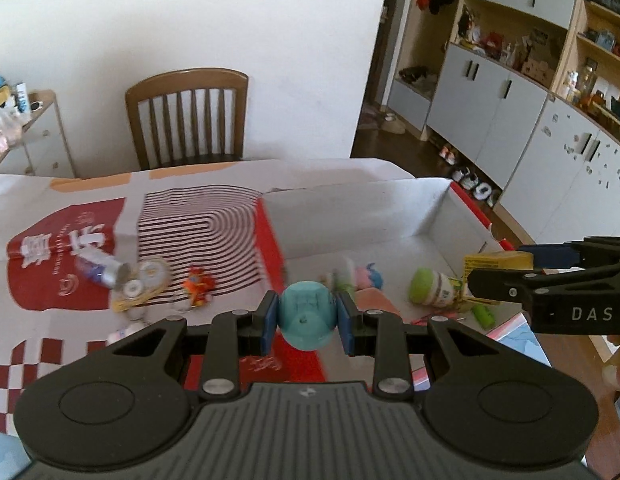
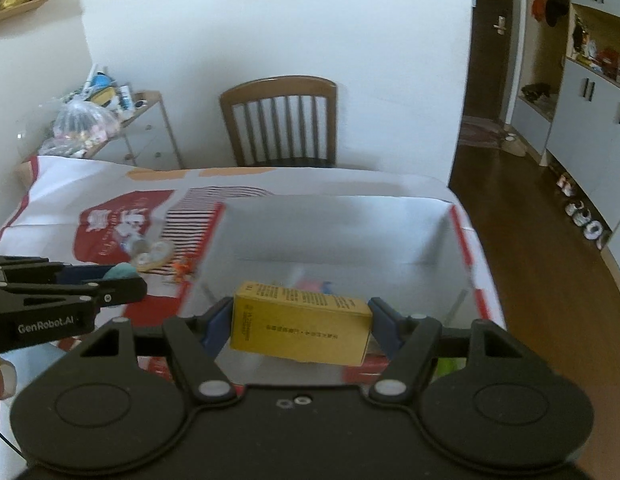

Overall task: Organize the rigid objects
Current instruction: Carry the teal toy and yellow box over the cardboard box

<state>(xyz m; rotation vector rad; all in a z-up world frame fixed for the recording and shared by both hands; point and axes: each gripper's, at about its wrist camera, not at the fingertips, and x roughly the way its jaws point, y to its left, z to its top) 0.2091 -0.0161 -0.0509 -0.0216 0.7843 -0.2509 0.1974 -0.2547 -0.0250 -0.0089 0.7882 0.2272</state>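
The side of the right gripper [image 1: 497,276] reads "DAS" in white letters, cut off by the frame edge; the side of the left gripper [image 2: 126,280] reads "GenRobot.AI". The yellow carton [image 2: 302,326] carries lines of small dark print, too blurred to read. The red panel of the tablecloth [image 1: 50,272] bears large white characters and a ring of small writing, neither legible.

The left gripper [image 1: 308,316] is nearly closed, its blue pads pressed against both sides of a teal egg-shaped toy [image 1: 308,316], held in the air just left of the white cardboard box [image 1: 441,216]. The right gripper [image 2: 302,326] stands wide, clamped on the two ends of the yellow carton, which hangs above the near part of the box.

Inside the box lie a small bottle with a green cap [image 1: 431,286], a pink and white toy [image 1: 361,274] and a green piece [image 1: 483,315]; the yellow thing behind the bottle is mostly hidden. Left of the box, on the cloth, lie a silvery tube [image 1: 100,268], what may be a round tape reel [image 1: 144,282], smeared by motion, and an orange figure [image 1: 196,284]. A wooden chair [image 1: 186,116] stands behind the table beyond the box.
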